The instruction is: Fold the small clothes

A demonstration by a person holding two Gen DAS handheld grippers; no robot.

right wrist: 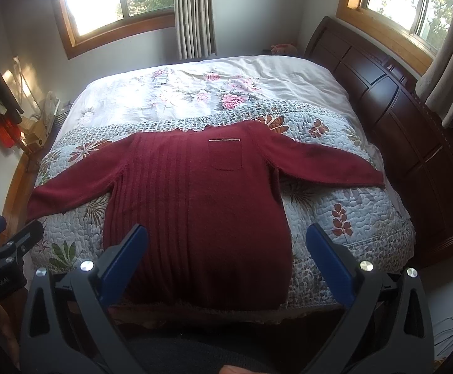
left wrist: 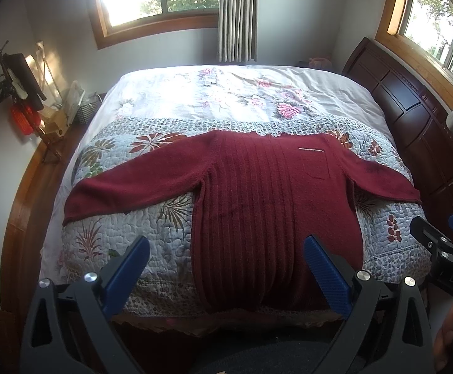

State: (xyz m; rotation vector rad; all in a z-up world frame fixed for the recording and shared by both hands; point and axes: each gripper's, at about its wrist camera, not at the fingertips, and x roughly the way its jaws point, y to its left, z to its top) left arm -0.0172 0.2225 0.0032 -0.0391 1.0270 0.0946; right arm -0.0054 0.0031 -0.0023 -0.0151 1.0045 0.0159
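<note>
While spread flat and face up on the quilted bed (left wrist: 101, 233), with sleeves stretched to either side and hem hanging at the near edge, looks soft, limp and fairly thick: the dark red sweater (left wrist: 267, 193). Likely to sag and drag on the quilt rather than slide, so best pinched at a cuff or shoulder seam, not mid-panel. Left gripper (left wrist: 226, 268) held above the hem, fingers spread wide, nothing between them. Right gripper (right wrist: 226, 265) likewise wide open and empty, hovering over the lower body. Plenty of bare quilt beyond the collar for folding; dark headboard (right wrist: 413, 131) close past the right sleeve, cluttered nightstand (left wrist: 55, 121) off the left side.
</note>
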